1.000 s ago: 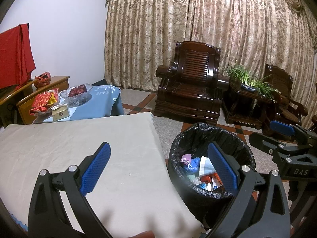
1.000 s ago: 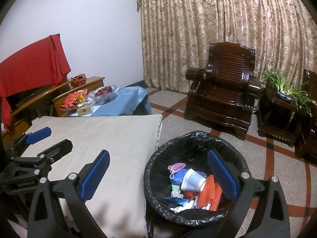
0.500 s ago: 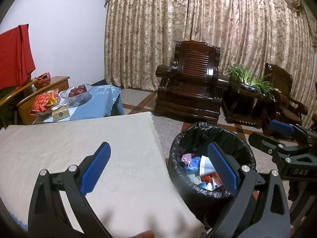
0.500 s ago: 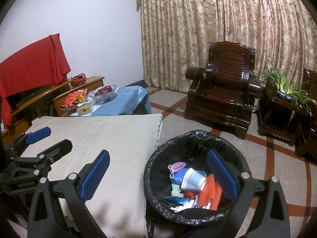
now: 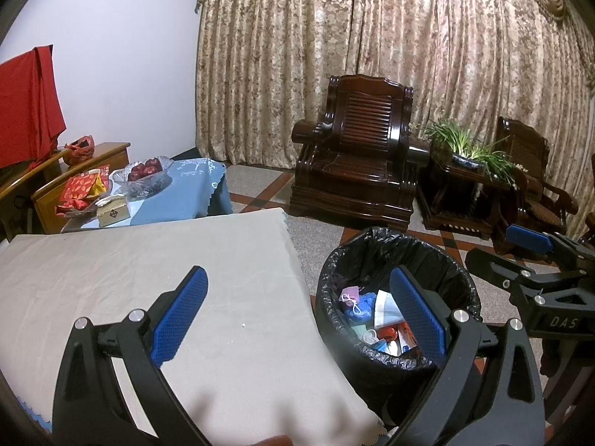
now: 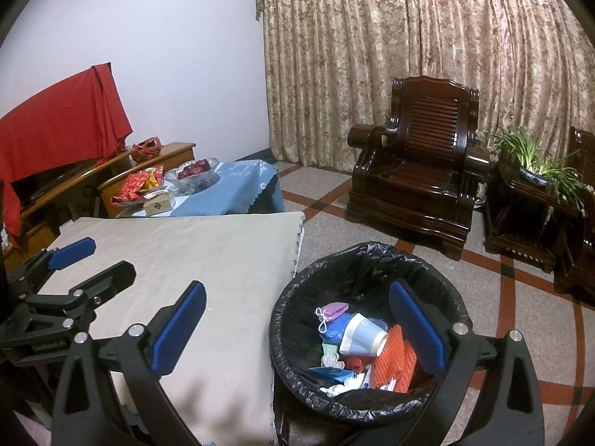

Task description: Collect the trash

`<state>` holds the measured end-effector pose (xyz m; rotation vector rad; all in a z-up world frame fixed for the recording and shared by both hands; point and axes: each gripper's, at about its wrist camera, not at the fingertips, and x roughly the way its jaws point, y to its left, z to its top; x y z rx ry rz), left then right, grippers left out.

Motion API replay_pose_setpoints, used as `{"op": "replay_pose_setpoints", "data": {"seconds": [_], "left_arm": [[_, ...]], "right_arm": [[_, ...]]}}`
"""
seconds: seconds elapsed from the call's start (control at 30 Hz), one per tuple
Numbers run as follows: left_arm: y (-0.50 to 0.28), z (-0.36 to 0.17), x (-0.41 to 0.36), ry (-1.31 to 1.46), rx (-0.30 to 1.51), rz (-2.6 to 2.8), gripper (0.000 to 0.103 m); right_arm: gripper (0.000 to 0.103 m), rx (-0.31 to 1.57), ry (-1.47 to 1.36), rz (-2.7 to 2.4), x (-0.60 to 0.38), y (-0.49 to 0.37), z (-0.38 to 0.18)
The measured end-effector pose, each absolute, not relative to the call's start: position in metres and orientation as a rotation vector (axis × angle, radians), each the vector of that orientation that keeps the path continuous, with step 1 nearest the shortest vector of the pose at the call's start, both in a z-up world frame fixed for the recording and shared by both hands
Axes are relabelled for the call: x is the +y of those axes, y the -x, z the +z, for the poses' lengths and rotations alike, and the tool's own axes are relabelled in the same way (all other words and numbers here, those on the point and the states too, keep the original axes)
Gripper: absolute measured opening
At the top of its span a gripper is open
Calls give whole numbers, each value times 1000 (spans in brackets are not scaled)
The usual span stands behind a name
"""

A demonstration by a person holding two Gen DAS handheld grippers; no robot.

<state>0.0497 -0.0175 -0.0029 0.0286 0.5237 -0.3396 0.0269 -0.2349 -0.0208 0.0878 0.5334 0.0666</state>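
Across the last second almost nothing has shifted: both views hold the same framing, and the beige cloth-covered tabletop [image 5: 156, 260] shows no loose item left on it apart from a tiny pale speck. That stillness, with the trash already lying in the round bin lined with a black plastic bag [image 6: 366, 256], suggests the collecting is finished or nearly so, and that the grippers are pausing rather than reaching for anything. Inside the bin sit a white-and-blue paper cup [image 6: 362, 336], an orange ribbed wrapper [image 6: 394, 356], a small pink pouch with a white cord [image 6: 333, 310] and other crumpled scraps. The bin stands on the floor just beside the tabletop's right edge. The left gripper [image 5: 297, 312] hovers above the tabletop's near corner, its blue-padded fingers spread wide with nothing between them, aimed forward and slightly down. The right gripper [image 6: 297, 329] is held beside it at about the same height over the bin's near rim, likewise spread wide and empty, so each shows at the edge of the other's view.
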Motion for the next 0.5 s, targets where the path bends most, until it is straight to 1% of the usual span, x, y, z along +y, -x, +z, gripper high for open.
{"op": "replay_pose_setpoints", "data": {"seconds": [0.5], "left_arm": [[-49, -2, -19, -31, 525, -339, 96]], "right_arm": [[97, 537, -88, 66, -231, -26, -23]]}}
